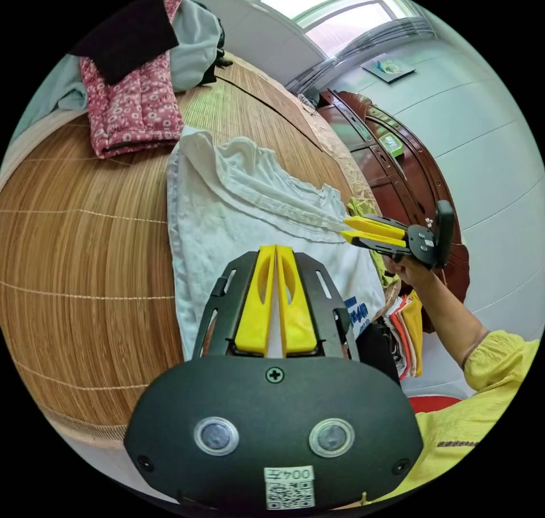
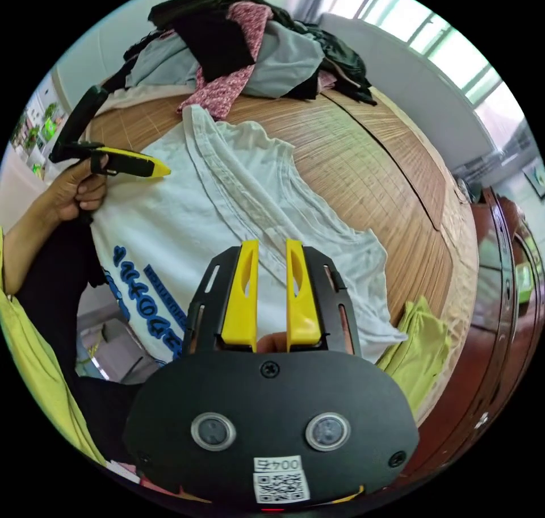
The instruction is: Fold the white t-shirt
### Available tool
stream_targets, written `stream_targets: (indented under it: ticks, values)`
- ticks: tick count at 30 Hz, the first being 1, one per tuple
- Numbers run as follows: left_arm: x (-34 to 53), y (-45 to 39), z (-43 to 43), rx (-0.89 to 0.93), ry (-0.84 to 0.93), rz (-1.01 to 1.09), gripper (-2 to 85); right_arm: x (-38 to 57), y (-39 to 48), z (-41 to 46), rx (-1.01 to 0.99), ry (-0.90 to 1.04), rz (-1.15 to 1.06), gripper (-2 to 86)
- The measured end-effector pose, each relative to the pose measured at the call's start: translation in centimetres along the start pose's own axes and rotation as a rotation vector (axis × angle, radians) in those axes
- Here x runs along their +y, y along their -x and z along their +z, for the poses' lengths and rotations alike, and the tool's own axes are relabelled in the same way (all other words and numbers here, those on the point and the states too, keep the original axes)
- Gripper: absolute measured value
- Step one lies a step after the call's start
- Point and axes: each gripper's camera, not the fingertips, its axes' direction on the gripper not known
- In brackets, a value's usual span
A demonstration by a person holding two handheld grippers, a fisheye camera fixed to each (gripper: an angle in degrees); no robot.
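The white t-shirt (image 1: 227,228) (image 2: 198,211) lies spread on a bamboo mat, with blue print near the person's edge and a long folded ridge running across it. In the left gripper view my left gripper (image 1: 275,248) is shut above the shirt's middle, and no cloth shows between its jaws. From the right gripper view the left gripper (image 2: 164,170) has its tip at the shirt's edge, held by a hand (image 2: 74,191). My right gripper (image 2: 268,242) hovers open over the shirt. In the left gripper view the right gripper (image 1: 343,228) sits at the end of the ridge, jaws slightly apart.
A pile of clothes (image 1: 130,103) (image 2: 250,46) lies at the far side of the bamboo mat (image 1: 74,228) (image 2: 369,160). A yellow-green garment (image 2: 420,342) lies beside the shirt. Dark wooden furniture (image 1: 397,160) stands past the mat's edge, with stacked folded clothes (image 1: 406,330) below.
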Motion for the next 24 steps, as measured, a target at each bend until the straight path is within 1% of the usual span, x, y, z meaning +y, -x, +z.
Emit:
stream_targets:
  ticks: [6, 8, 9, 10, 12, 15, 17, 19, 20, 22, 24]
  values:
    - [-1.2, 1.5, 1.3, 0.004, 0.042, -0.019, 0.2, -4.2, 1.2, 4.8, 0.029, 0.099, -0.167, 9.1]
    - [-1.6, 1.9, 1.6, 0.003, 0.050, -0.012, 0.2, -5.1, 1.3, 6.0, 0.017, 0.134, -0.215, 8.2]
    - [-1.7, 2.0, 1.6, 0.006, 0.051, -0.013, 0.2, -5.8, 1.0, 6.4, -0.005, 0.138, -0.223, 5.9]
    - [-1.9, 2.3, 1.7, 0.017, 0.052, -0.019, 0.2, -6.5, 0.3, 6.7, 0.016, 0.136, -0.205, 2.0]
    - [-2.1, 2.7, 1.8, 0.024, 0.052, -0.021, 0.2, -7.6, -1.2, 6.6, 0.051, 0.106, -0.150, 0.9]
    - [-2.5, 2.9, 2.0, 0.016, 0.052, -0.017, 0.2, -8.9, -4.5, 5.8, 0.066, 0.040, 0.019, 0.9]
    - [-2.7, 3.1, 2.2, 0.018, 0.049, -0.020, 0.2, -9.0, -5.1, 5.2, 0.060, 0.004, 0.060, 2.1]
    - [-2.9, 3.3, 2.2, 0.023, 0.046, -0.025, 0.2, -8.6, -3.2, 4.9, -0.019, -0.017, -0.017, 5.0]
    - [-3.0, 3.4, 2.3, 0.024, 0.044, -0.026, 0.2, -8.4, -2.2, 4.9, -0.031, -0.022, -0.053, 5.5]
    - [-3.1, 3.5, 2.4, 0.022, 0.042, -0.024, 0.2, -7.6, 1.6, 5.8, -0.035, -0.001, -0.192, 7.1]
    - [-3.2, 3.5, 2.4, 0.021, 0.041, -0.023, 0.2, -7.2, 3.7, 6.8, -0.037, 0.020, -0.257, 7.8]
